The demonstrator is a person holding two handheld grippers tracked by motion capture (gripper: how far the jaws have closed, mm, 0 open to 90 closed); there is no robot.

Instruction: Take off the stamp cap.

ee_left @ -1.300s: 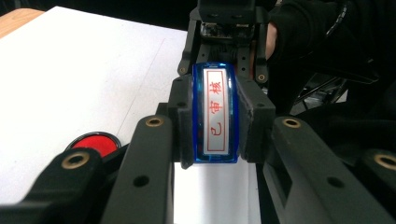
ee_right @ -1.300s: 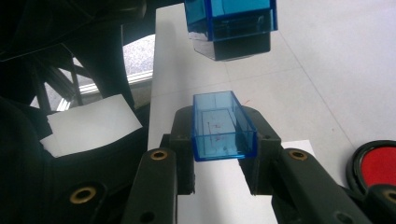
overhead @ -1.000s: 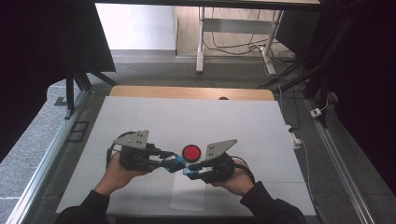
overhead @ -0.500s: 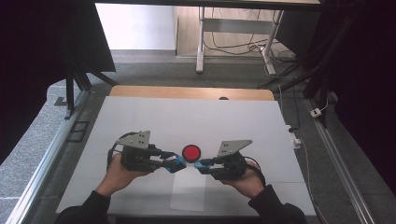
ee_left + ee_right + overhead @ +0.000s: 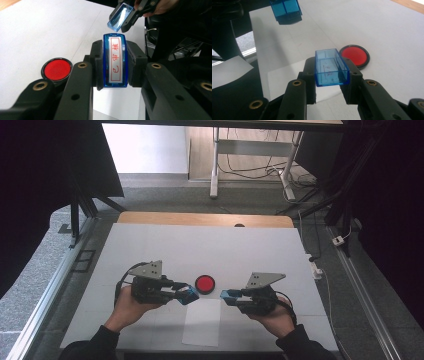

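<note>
Stamp: blue translucent plastic body, white face with red characters, clamped between the left gripper jaws above the white table. Stamp cap: clear blue, box-shaped, hollow, pinched in the right gripper. Both grippers held level, tips facing, apart. Round red ink pad, black-rimmed, lies between them, beyond a paper sheet.

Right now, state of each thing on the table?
Blue plastic stamp with red characters: uncapped, clamped in left gripper.
Clear blue plastic cap: off the stamp, clamped in right gripper.
Round red ink pad: open, uncovered.
White paper sheet: flat, unstamped.
</note>
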